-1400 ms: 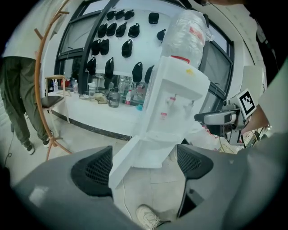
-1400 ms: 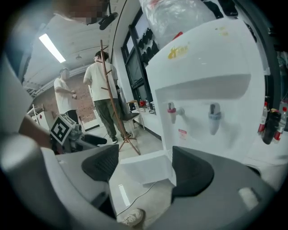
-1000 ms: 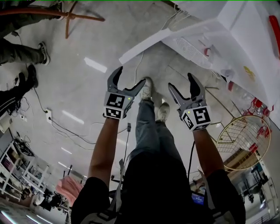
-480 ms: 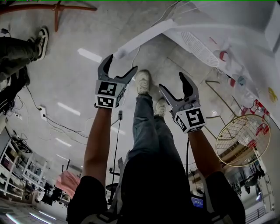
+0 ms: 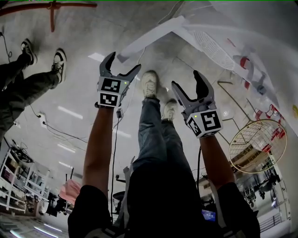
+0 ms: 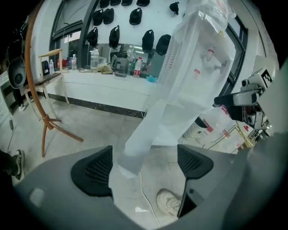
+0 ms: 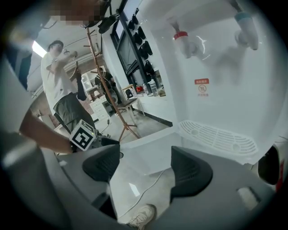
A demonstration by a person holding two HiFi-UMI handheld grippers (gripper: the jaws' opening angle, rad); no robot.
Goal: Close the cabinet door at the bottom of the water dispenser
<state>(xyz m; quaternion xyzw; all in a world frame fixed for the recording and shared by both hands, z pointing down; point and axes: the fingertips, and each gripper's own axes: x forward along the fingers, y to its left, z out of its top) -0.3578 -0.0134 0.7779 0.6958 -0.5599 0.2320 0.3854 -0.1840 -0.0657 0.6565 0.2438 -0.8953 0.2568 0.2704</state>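
The white water dispenser (image 5: 242,42) stands at the upper right, with its drip grille (image 5: 214,46) and its red tap (image 5: 245,62) showing. Its bottom cabinet door (image 5: 149,37) is swung out as a long white panel. My left gripper (image 5: 124,62) is open just below the door's free end. In the left gripper view the door's corner (image 6: 135,152) lies in line with the gap of the left gripper (image 6: 144,168), and I cannot tell whether they touch. My right gripper (image 5: 187,81) is open and empty, apart from the door. Its own view faces the dispenser front (image 7: 216,90) and the door (image 7: 148,139).
My own shoes (image 5: 150,83) stand on the floor below the door, with a white cable (image 5: 139,60) beside them. Another person's legs (image 5: 28,79) are at the left and a wooden coat stand (image 5: 51,7) is behind them. A round wire basket (image 5: 258,146) lies at the right.
Both grippers have sunk toward the floor, and the left one has closed in on the door's free end. The other person's feet have stepped further into view at the left.
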